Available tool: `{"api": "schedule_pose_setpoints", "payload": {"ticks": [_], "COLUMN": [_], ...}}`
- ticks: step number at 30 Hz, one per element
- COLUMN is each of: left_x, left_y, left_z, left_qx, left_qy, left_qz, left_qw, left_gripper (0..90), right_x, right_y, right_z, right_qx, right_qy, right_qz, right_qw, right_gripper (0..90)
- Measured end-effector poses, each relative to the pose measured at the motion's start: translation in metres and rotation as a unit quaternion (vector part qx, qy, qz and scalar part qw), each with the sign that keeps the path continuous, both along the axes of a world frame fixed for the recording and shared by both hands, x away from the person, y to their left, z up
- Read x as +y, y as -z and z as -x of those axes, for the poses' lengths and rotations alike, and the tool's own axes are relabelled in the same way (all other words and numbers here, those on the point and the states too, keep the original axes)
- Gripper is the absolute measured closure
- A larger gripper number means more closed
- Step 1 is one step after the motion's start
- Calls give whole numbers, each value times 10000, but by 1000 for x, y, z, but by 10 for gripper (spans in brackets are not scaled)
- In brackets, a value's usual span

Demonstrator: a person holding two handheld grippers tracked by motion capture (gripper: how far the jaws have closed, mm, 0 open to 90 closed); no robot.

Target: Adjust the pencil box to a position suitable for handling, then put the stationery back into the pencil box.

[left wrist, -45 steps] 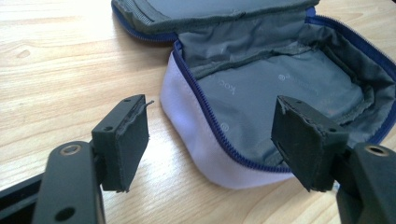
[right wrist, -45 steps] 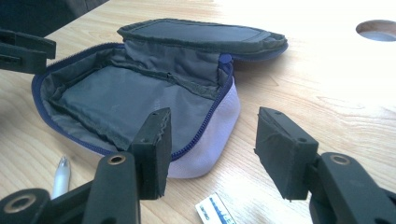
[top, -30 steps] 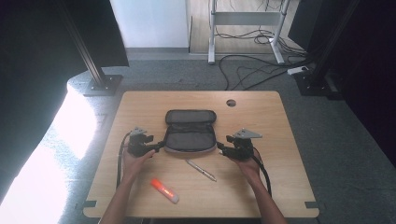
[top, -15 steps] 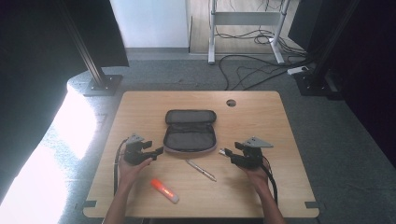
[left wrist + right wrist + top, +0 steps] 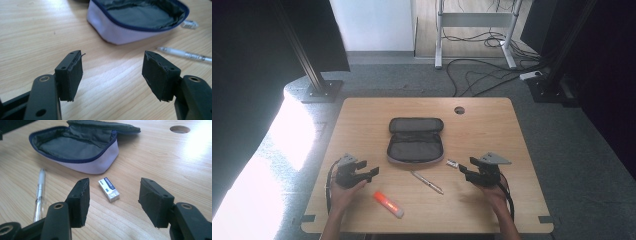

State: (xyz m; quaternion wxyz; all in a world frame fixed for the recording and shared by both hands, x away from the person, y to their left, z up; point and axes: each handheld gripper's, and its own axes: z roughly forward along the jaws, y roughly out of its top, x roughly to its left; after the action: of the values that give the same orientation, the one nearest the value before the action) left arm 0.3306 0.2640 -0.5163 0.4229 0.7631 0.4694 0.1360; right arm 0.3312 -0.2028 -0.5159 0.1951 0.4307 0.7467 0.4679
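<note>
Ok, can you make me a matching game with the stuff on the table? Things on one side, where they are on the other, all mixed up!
Things:
1. pencil case
2. eraser
3. pen
4. orange marker

Places:
A. right ahead of the right gripper, between its open jaws
B. near the front edge, by the left gripper
C. middle of the table, lying open
D. on the wood just in front of the case

Pairs: 1-C, 2-A, 3-D, 4-B
</note>
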Motion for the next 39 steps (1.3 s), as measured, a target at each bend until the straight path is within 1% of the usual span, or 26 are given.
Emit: {"api": "schedule_pose_setpoints", "payload": {"ticks": [2, 4, 8, 13, 19, 21, 24, 31, 35, 37, 39], "left_x": [3, 5, 6, 5, 4, 3, 1, -2, -2, -3, -4], "left_y": [2, 3, 2, 1, 2, 3, 4, 5, 6, 7, 9], "left_z": [0, 0, 0, -1, -1, -1, -2, -3, -2, -2, -3], "left_qx": [11, 50, 37, 27, 71, 76, 94, 110, 105, 121, 142], "left_qy": [-31, -34, -50, -42, -61, -45, -36, -7, -17, -37, -29], "left_qz": [-41, -12, 9, -23, -33, -67, -87, -124, -119, -126, -161], "left_qw": [10000, 10000, 10000, 10000, 10000, 9999, 9999, 9999, 9999, 9998, 9998], "left_gripper": [332, 332, 329, 328, 328, 328, 328, 329, 329, 330, 329], "right_x": [1, 1, 1, 1, 1, 2, 6, 17, 25, 30, 33], "right_y": [-1, 0, 4, 8, 11, 13, 15, 20, 20, 21, 21], "right_z": [1, 1, 1, -1, -3, -5, -7, -17, -24, -29, -33], "right_qx": [-39, -22, 29, 48, 108, 116, 149, 194, 152, 214, 219], "right_qy": [-20, -30, -10, -12, -41, -52, -108, -229, -281, -353, -378], "right_qz": [120, 144, 173, 367, 373, 383, 421, 552, 567, 656, 717], "right_qw": [9999, 9999, 9998, 9993, 9992, 9992, 9989, 9980, 9979, 9970, 9965], "right_gripper": [413, 413, 412, 414, 423, 440, 441, 442, 453, 453, 453]}}
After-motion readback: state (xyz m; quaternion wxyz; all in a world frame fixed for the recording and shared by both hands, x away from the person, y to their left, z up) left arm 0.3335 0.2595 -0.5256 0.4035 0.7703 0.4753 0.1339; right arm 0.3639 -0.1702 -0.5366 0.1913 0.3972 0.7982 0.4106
